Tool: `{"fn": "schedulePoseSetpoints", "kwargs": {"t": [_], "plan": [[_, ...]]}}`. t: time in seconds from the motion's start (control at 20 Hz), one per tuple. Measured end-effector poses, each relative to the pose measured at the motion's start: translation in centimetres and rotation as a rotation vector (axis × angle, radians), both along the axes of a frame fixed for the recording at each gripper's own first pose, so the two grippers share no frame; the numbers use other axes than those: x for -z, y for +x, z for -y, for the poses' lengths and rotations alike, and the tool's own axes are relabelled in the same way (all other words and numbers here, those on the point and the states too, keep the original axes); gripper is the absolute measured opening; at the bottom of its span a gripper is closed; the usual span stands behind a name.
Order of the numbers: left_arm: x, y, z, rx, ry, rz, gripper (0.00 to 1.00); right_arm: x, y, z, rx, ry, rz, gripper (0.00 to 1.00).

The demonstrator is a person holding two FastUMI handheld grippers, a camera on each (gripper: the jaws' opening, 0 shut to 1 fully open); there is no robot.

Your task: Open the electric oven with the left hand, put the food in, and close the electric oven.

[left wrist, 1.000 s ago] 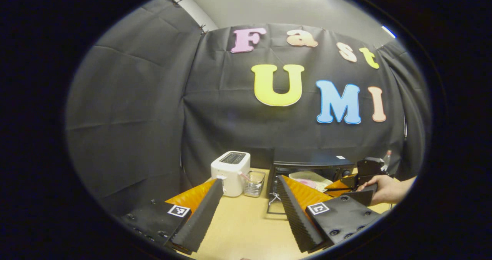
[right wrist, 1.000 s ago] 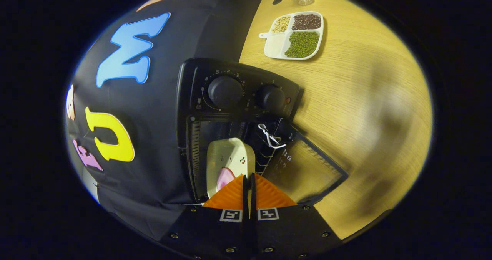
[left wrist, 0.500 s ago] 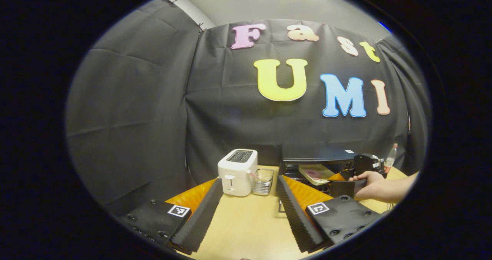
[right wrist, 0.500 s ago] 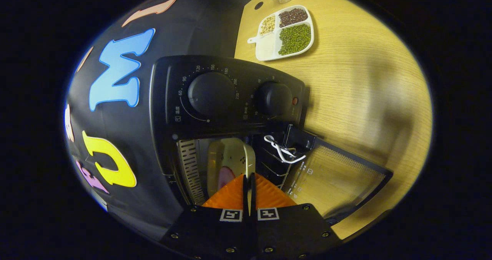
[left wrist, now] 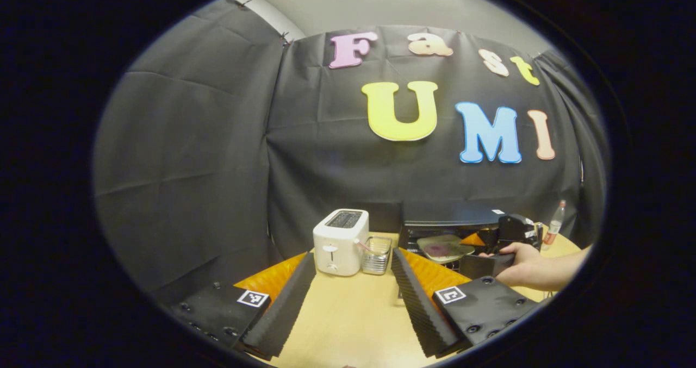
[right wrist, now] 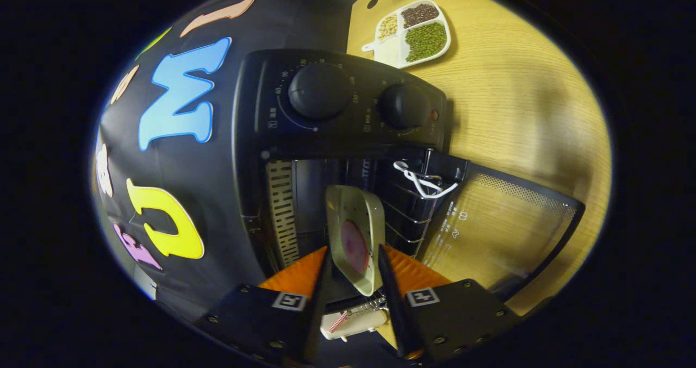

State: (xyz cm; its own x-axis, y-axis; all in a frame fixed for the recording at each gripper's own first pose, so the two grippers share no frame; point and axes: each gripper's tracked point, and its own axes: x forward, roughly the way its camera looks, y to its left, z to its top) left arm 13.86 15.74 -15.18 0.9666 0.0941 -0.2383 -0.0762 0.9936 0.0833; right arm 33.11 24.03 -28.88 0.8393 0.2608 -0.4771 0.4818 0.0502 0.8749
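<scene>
Released, right claw [right wrist: 352,259] fingers flank plate [right wrist: 353,237]; contact unclear.

Between the right gripper's jaws, the near rim of the plate [right wrist: 354,237] is cut by the fingers [right wrist: 319,297]. The oven [left wrist: 448,228] interior is partly hidden beyond the hand [left wrist: 522,263]; the dial markings [right wrist: 283,107] are too small to tell.
</scene>
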Motion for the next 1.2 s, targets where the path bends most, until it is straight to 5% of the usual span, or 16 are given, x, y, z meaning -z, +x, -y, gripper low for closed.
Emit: {"fn": "schedulePoseSetpoints", "kwargs": {"t": [0.15,0.7,0.85,1.2], "plan": [[-0.4,-0.5,0.9,0.008,-0.004,0.009,0.95,-1.1,-0.6,0.2,-0.031,-0.03,0.03,0.97],[0.9,-1.6,7.1,0.075,-0.046,-0.014,0.95,-7.3,-9.8,4.1,-0.35,-0.414,0.246,0.97],[2.3,-1.8,9.1,0.107,-0.051,-0.039,1.0,-8.5,-12.5,6.2,-0.405,-0.527,0.3,0.97],[7.2,-1.1,13.9,0.202,-0.076,-0.135,0.91,-11.2,-18.4,11.4,-0.509,-0.843,0.437,0.97]]}}
